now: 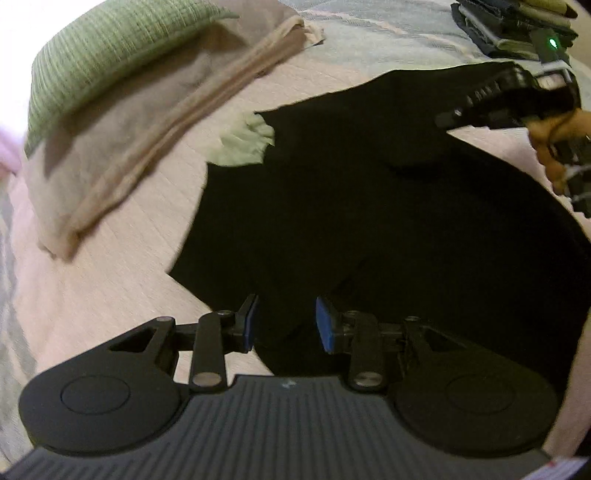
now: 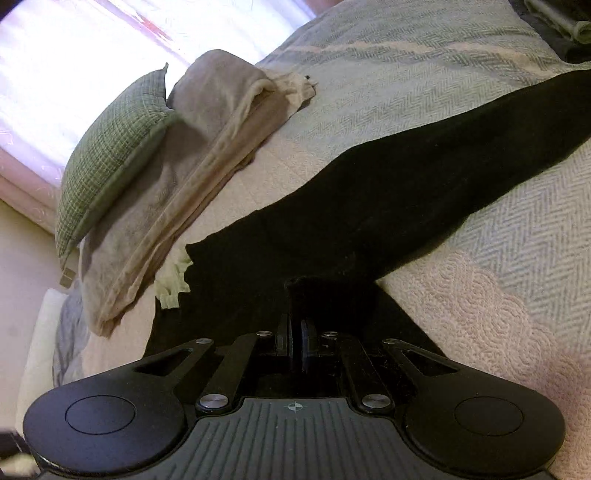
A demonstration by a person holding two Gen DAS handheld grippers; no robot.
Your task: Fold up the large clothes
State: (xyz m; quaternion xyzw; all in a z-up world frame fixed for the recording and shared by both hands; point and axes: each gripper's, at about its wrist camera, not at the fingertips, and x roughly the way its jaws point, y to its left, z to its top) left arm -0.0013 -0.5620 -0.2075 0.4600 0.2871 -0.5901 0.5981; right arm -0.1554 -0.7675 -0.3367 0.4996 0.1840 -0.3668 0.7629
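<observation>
You have a bed (image 2: 424, 85) under a bedspread with a grey herringbone weave and pink quilted patches. At its far side a green checked pillow (image 2: 110, 147) lies on top of a flat beige pillow (image 2: 177, 192). A small crumpled pale green cloth (image 1: 245, 140) lies on the bedspread just beside the beige pillow. At the far right corner you can see a stack of folded clothes (image 1: 509, 26), dark and light.

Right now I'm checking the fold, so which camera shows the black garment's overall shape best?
The left wrist view: most of the black garment spreads across the bed. The right wrist view shows one long stretch and the fabric bunched at its gripper.
</observation>
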